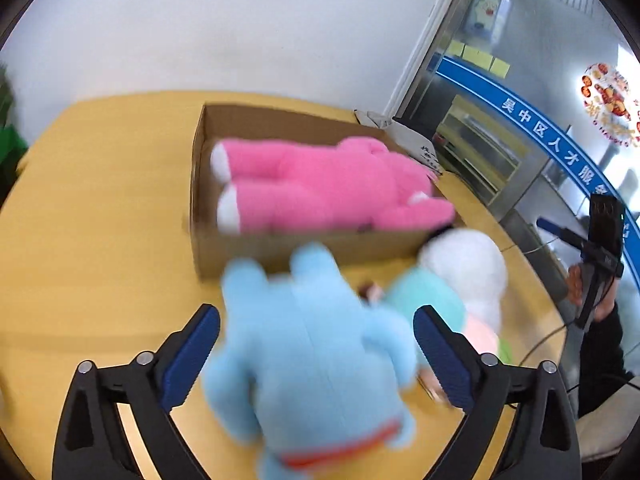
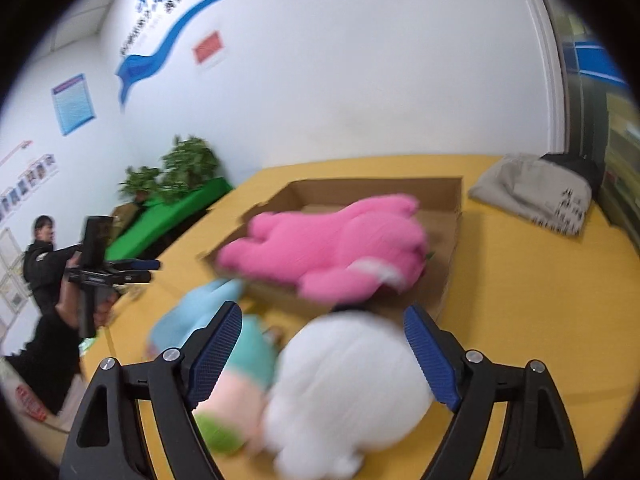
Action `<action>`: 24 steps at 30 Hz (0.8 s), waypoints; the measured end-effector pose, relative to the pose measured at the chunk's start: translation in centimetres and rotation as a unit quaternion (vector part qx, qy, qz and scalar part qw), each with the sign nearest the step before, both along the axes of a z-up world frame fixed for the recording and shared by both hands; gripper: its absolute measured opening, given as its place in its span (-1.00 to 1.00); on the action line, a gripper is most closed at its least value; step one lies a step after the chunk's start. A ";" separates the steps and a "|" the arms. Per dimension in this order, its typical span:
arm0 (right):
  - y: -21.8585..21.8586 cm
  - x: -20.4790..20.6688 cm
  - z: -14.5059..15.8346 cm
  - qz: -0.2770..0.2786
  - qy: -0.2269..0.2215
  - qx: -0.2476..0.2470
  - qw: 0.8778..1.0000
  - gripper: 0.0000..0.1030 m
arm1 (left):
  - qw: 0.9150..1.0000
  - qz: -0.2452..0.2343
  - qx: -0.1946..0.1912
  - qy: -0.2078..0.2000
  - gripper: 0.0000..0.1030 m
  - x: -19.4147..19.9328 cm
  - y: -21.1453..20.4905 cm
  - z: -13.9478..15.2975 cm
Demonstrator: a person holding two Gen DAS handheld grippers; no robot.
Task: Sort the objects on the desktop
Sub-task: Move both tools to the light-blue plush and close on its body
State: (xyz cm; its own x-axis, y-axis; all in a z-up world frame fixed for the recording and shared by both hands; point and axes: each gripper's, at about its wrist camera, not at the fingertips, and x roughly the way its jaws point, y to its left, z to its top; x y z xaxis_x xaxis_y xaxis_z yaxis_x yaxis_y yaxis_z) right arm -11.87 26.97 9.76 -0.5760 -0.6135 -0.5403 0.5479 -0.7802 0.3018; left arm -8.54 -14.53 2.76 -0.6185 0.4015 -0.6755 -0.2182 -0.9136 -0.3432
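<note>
A pink plush toy [image 1: 320, 186] [image 2: 336, 244] lies in an open cardboard box [image 1: 256, 252] [image 2: 448, 196] on the yellow table [image 1: 100, 200] [image 2: 520, 280]. In front of the box lies a light blue plush [image 1: 308, 352] [image 2: 192, 312]; my left gripper [image 1: 316, 356] is open, its blue pads either side of the plush. Beside it is a white plush [image 1: 468, 268] [image 2: 348, 392] with teal and pale pink parts [image 2: 240, 376]. My right gripper [image 2: 324, 354] is open around the white plush. Both views are blurred.
A grey cloth bag [image 2: 536, 196] [image 1: 408, 136] lies at the table's far right corner by a glass door [image 1: 500, 120]. Green plants [image 2: 176, 172] stand left of the table. A person [image 2: 40, 256] stands far left. A hand holds each gripper's handle [image 1: 596, 280] [image 2: 88, 280].
</note>
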 end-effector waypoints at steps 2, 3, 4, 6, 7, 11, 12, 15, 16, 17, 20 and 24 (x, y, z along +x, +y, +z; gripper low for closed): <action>-0.8 2.9 -1.0 0.020 -0.015 -0.005 1.000 0.63 | 1.000 0.004 0.004 -0.001 0.94 1.3 0.9 -0.8; -2.0 3.8 -1.8 0.029 -0.019 0.009 0.999 0.63 | 1.000 0.005 0.005 0.000 0.94 1.7 1.4 -0.9; -3.2 4.8 -2.6 0.038 -0.023 0.023 0.999 0.63 | 1.000 0.005 0.007 0.001 0.94 2.0 1.8 -1.1; -6.1 6.0 -4.1 0.054 -0.029 0.047 0.997 0.63 | 1.000 0.005 0.009 0.003 0.94 2.7 2.6 -1.4; -7.6 6.1 -4.9 0.060 -0.033 0.055 0.996 0.63 | 1.000 0.005 0.011 0.004 0.94 3.1 3.0 -1.5; -13.7 5.5 -7.4 0.076 -0.038 0.098 0.992 0.63 | 1.000 0.006 0.016 0.008 0.94 4.5 4.7 -2.1; -15.1 5.1 -8.3 0.076 -0.041 0.114 0.990 0.63 | 1.000 0.006 0.017 0.009 0.94 4.9 5.2 -2.2; -17.0 4.6 -10.5 0.044 -0.044 0.153 0.986 0.62 | 1.000 0.005 0.021 0.012 0.94 5.9 6.4 -2.6; -17.1 4.7 -10.7 0.029 -0.038 0.164 0.985 0.57 | 1.000 0.002 0.017 0.013 0.94 6.1 6.6 -2.5; -17.0 4.9 -10.7 0.021 -0.035 0.164 0.986 0.31 | 1.000 0.003 0.014 0.014 0.94 6.2 6.7 -2.5; -16.1 5.7 -10.6 0.002 -0.037 0.144 0.989 0.09 | 1.000 0.005 0.030 0.003 0.94 6.4 6.7 -3.0; -14.8 7.5 -10.8 -0.012 -0.057 0.098 0.994 0.04 | 1.000 -0.004 0.025 0.001 0.94 6.7 7.5 -3.6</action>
State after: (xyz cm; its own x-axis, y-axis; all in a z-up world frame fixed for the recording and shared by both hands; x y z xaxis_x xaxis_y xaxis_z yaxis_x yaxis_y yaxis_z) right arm -4.39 12.19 -1.01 -0.5176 -0.4775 -0.7100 0.4994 -0.8424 0.2024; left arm -1.84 -7.07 -0.83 -0.6163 0.4405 -0.6528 -0.2270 -0.8931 -0.3884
